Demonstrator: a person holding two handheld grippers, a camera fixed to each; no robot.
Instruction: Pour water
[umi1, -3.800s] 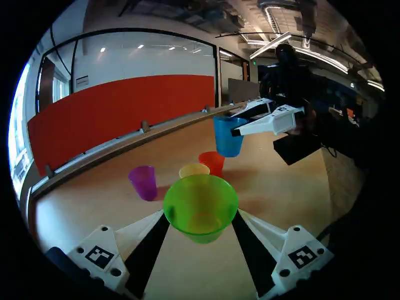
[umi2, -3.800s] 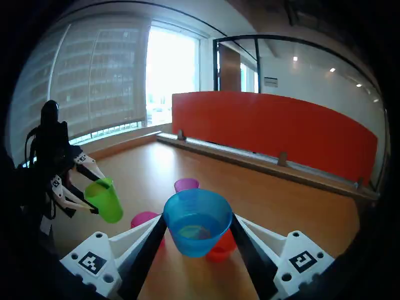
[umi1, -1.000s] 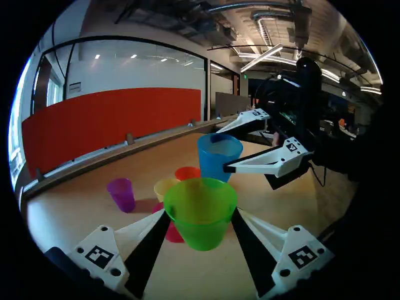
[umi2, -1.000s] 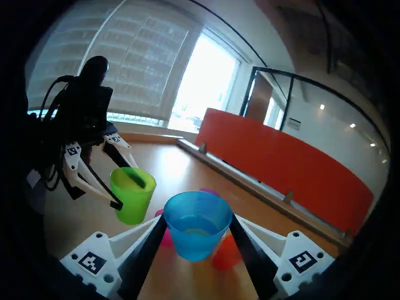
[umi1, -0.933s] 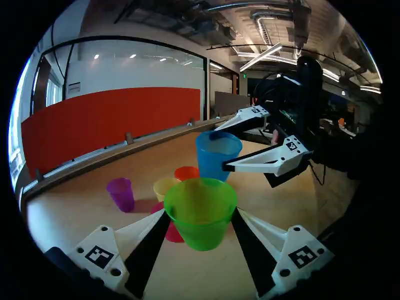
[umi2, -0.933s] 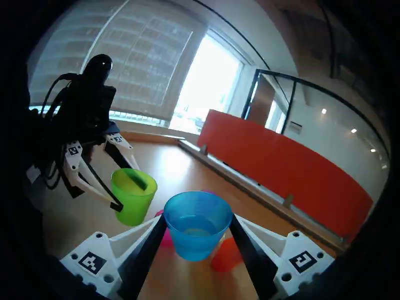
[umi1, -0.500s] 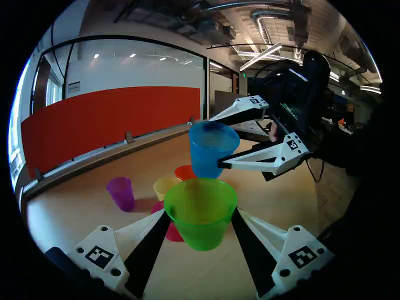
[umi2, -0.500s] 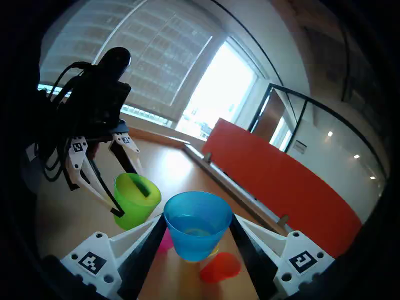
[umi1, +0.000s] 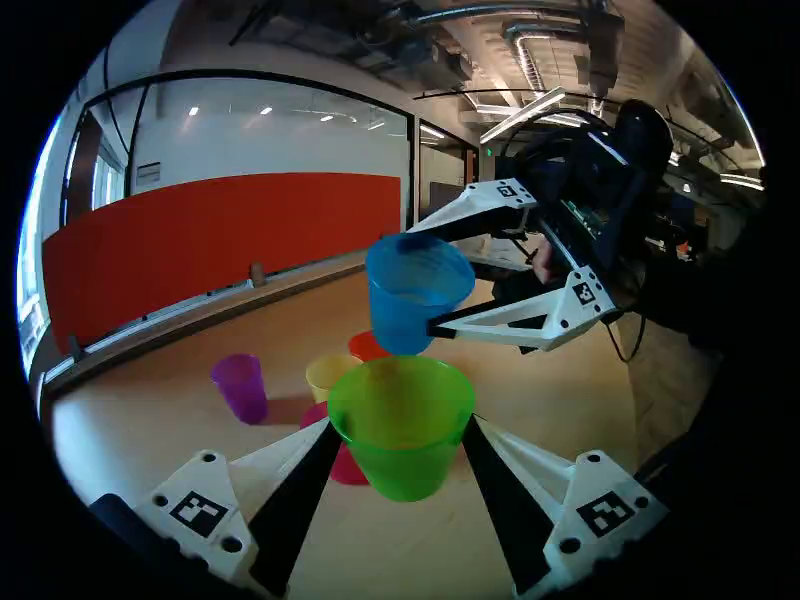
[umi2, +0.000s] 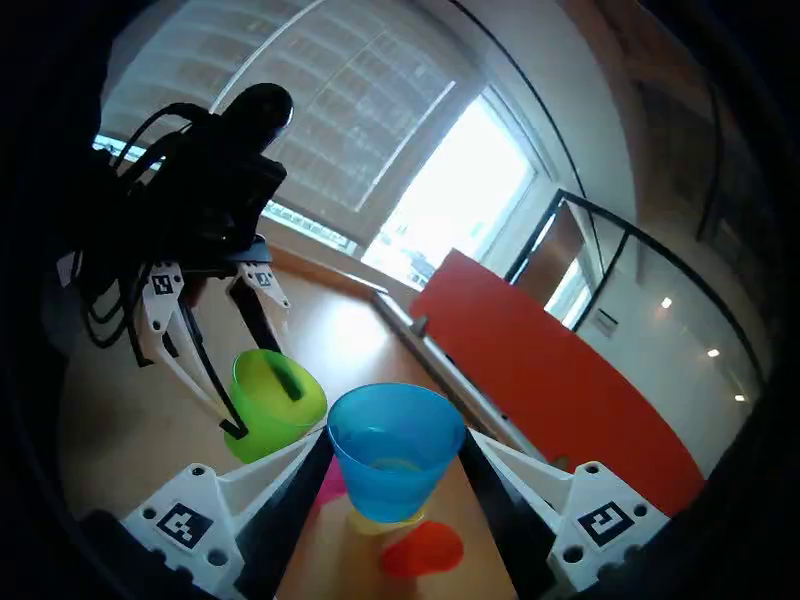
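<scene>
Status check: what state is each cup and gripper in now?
blue cup: tilted, water inside, no stream visible.
green cup: upright, looks empty.
right gripper: shut on blue cup.
left gripper: shut on green cup.
purple cup: upright on table.
yellow cup: upright on table.
orange cup: upright on table.
pink cup: partly hidden.

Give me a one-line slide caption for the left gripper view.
Left gripper holds a green cup upright; beyond it, the right gripper holds a slightly tilted blue cup higher up.
</scene>
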